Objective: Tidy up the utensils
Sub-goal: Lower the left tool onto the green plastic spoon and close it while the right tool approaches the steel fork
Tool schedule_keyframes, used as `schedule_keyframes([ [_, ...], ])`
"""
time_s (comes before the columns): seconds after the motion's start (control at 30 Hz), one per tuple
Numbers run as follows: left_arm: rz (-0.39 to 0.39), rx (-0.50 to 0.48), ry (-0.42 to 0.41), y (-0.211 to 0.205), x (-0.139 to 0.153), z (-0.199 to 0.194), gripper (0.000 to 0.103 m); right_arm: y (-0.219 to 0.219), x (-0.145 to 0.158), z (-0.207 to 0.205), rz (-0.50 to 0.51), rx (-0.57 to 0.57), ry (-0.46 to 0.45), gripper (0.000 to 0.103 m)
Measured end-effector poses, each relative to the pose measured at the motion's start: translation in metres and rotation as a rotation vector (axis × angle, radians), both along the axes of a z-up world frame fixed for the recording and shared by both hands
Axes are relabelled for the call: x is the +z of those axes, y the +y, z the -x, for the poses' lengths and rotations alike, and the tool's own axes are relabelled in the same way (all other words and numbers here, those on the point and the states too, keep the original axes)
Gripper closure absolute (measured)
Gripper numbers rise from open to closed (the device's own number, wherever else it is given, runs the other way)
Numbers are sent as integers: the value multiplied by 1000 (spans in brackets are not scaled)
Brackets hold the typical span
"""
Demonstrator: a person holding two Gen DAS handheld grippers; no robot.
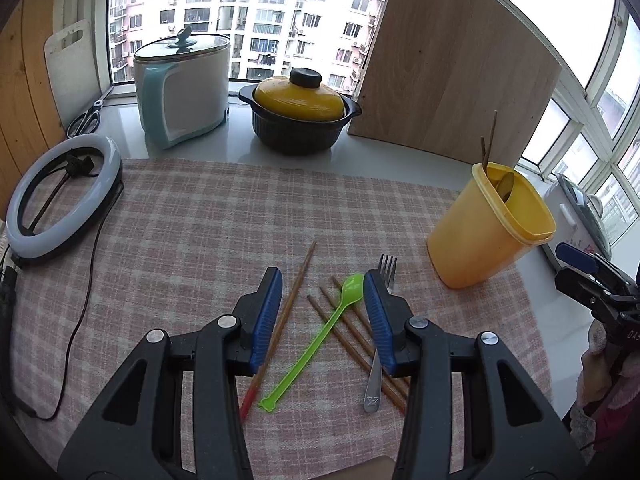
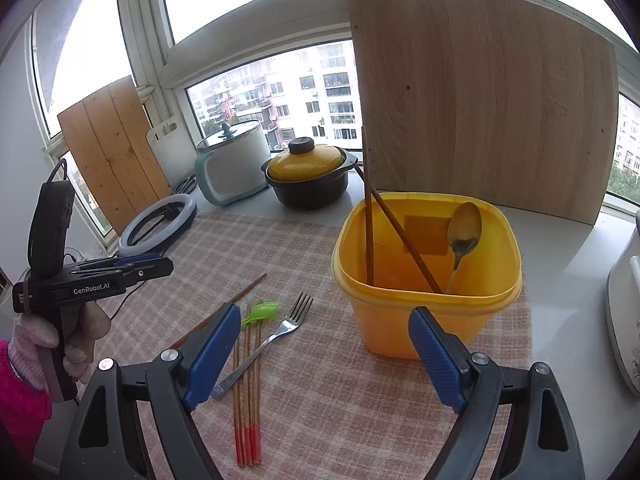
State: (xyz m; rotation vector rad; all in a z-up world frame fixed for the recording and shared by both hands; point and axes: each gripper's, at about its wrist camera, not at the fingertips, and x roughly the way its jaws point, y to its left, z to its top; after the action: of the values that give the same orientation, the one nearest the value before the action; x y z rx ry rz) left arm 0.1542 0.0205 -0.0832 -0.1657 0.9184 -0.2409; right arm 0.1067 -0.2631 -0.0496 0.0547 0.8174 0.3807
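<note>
- Left gripper [image 1: 323, 280]: jaws spread wide, nothing between the blue pads; it hangs above the loose utensils on the checked cloth [image 1: 192, 216].
- Right gripper [image 2: 324, 328]: jaws spread wide, empty, held in front of the yellow tub [image 2: 424, 320]; its right pad overlaps the tub's near wall in view, contact cannot be told.
- The left gripper also shows at the left edge of the right wrist view [image 2: 160, 265], held by a gloved hand [image 2: 52, 344]; from that side its jaw state cannot be told.
- Yellow tub stands upright at the right side of the cloth. Inside it: two chopsticks [image 2: 368, 216] leaning against the rim and crossing each other, and a metal spoon [image 2: 464, 228] with its bowl up, resting on the far wall.
- Still loose on the cloth, left of the tub: a green plastic spoon [image 1: 320, 332], a metal fork [image 1: 387, 270] and three red-tipped chopsticks [image 1: 352, 340] lying side by side.
- The green spoon lies across the three chopsticks; the fork handle lies across them too.
- One single chopstick [image 1: 296, 292] lies apart, just left of the group, under the left pad in view.
- Behind the cloth: a white cooker [image 1: 184, 88], a dark pot with yellow lid [image 1: 300, 108], a wooden board [image 1: 460, 72] leaning upright, and a ring light [image 1: 60, 200] at far left.
</note>
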Motion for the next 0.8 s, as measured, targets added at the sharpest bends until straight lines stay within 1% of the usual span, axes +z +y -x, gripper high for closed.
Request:
schedule_keyframes([
  [0.07, -12, -17, 16, 2, -10, 2, 60, 6, -11, 0, -11, -3, 48, 17],
  [0.17, -18, -63, 41, 0, -22, 6, 60, 14, -29, -5, -52, -12, 139, 29],
  [0.3, -33, -134, 62, -7, -36, 6, 61, 23, -50, -10, -111, -42, 227, 38],
  [0.33, -31, -150, 71, -8, -40, 4, 63, 27, -55, -10, -120, -44, 247, 39],
  [0.4, -29, -177, 94, -10, -48, 1, 70, 34, -64, -12, -138, -47, 282, 43],
  [0.47, -19, -200, 114, -11, -54, -3, 71, 39, -73, -14, -156, -63, 315, 45],
  [0.5, -16, -211, 123, -12, -57, -5, 71, 41, -78, -15, -164, -73, 332, 50],
  [0.53, -17, -223, 130, -14, -60, -7, 71, 43, -81, -16, -175, -82, 348, 52],
  [0.6, -36, -249, 141, -17, -66, -11, 71, 47, -89, -17, -203, -97, 375, 57],
  [0.67, -47, -272, 153, -20, -71, -13, 71, 49, -96, -20, -231, -119, 402, 60],
  [0.7, -55, -283, 159, -22, -74, -13, 72, 50, -101, -22, -245, -132, 418, 62],
  [0.73, -67, -291, 162, -23, -77, -14, 76, 51, -104, -24, -259, -146, 431, 63],
  [0.8, -84, -304, 168, -25, -82, -15, 77, 52, -111, -28, -279, -170, 452, 66],
])
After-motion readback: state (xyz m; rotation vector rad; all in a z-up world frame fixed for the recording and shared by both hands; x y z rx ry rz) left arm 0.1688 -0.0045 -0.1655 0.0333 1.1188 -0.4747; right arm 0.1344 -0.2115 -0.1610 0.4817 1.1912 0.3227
